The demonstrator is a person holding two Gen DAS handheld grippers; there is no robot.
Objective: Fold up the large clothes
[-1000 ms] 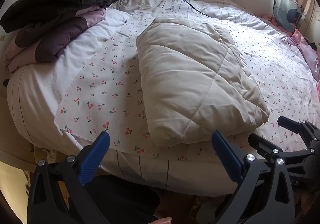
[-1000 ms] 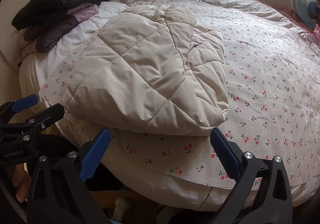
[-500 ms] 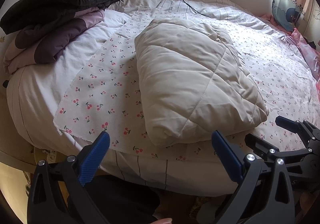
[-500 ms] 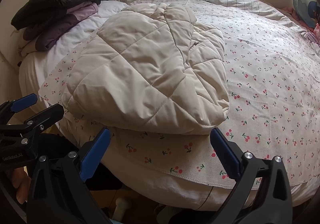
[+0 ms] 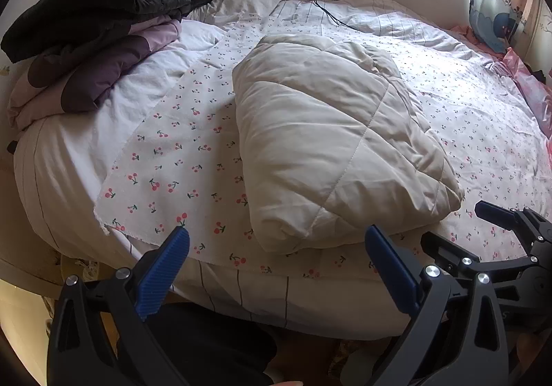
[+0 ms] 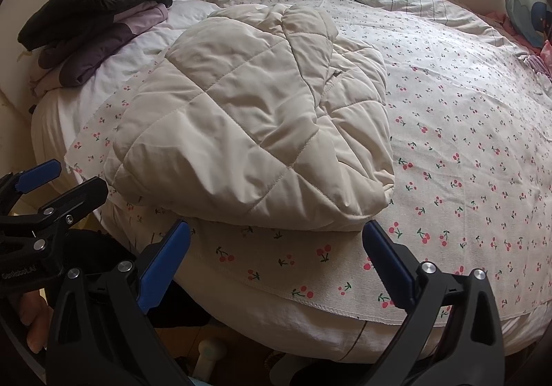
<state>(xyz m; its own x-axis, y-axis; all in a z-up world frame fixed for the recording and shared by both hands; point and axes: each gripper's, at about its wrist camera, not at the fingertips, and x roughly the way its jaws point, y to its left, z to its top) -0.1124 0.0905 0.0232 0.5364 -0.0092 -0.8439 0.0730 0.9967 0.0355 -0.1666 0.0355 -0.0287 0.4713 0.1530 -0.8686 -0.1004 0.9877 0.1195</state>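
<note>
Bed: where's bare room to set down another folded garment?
Free: cherry-print sheet right of the folded beige jacket, toward the curtain; a narrower strip left of it. Crowded: the dark and purple clothes pile at the far-left corner.

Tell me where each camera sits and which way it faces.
Left wrist: on the left gripper, open, facing the folded beige quilted jacket across the cherry-print sheet; right gripper at right edge.
Right wrist: on the right gripper, open, nearer that jacket; left gripper at left edge.
Shared: jacket, sheet, black-and-purple clothes pile.
</note>
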